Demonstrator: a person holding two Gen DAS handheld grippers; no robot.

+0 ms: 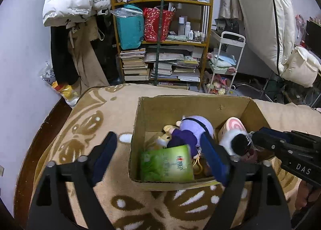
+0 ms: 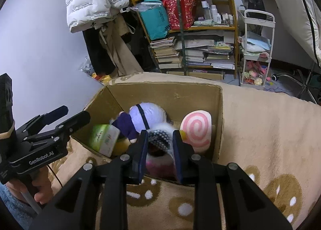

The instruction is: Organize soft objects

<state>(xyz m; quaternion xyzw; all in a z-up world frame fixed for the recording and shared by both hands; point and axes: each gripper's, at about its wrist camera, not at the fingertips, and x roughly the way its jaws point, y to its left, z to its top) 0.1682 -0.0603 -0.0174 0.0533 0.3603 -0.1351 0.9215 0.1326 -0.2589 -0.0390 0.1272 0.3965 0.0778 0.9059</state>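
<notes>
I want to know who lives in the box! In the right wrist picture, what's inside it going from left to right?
Green packet → purple doll → black-and-white fluffy toy between the right gripper fingers → pink swirl plush.

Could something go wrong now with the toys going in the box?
Maybe. The right gripper has a small fluffy toy between its fingers just above the cardboard box; if it lets go too near the front wall, the toy might drop outside. The left gripper hangs open across the box's left wall, so it could bump the box. The green packet leans and might tip over.
</notes>
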